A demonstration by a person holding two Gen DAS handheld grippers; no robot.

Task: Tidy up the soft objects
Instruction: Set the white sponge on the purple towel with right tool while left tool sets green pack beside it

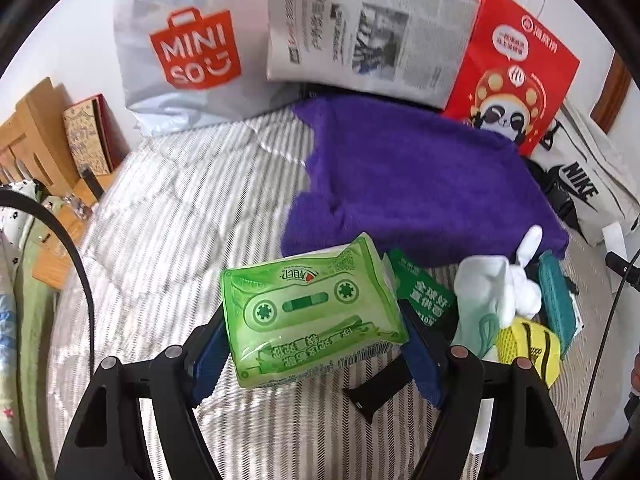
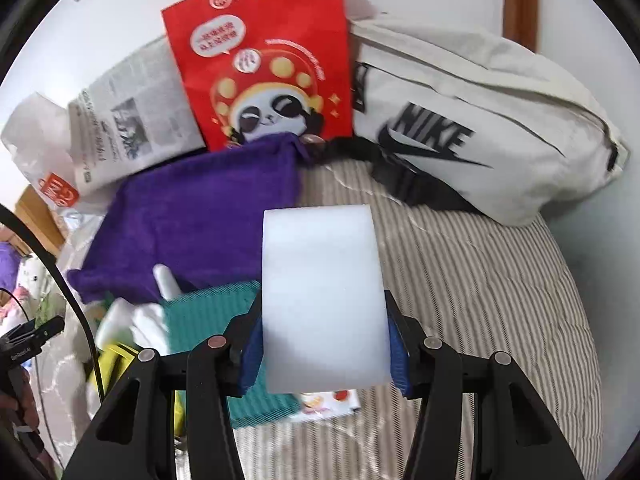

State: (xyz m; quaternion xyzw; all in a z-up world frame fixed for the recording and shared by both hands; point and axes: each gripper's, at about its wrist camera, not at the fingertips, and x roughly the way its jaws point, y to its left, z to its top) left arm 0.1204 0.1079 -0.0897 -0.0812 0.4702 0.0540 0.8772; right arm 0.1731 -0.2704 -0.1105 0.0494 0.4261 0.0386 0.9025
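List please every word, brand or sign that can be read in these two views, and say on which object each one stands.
"MINISO": on the orange logo of the grey plastic bag.
"NIKE", with the swoosh: on the cream canvas bag.
Red paper bag: Chinese characters and a panda figure, too blurred to quote.
Newspaper-print bag: text too small.
Green tissue pack, held upside down: print blurred.
White foam block: no text.

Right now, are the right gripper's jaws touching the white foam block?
Touching. The right wrist view shows the right gripper with both blue pads pressed against the white foam block's sides.
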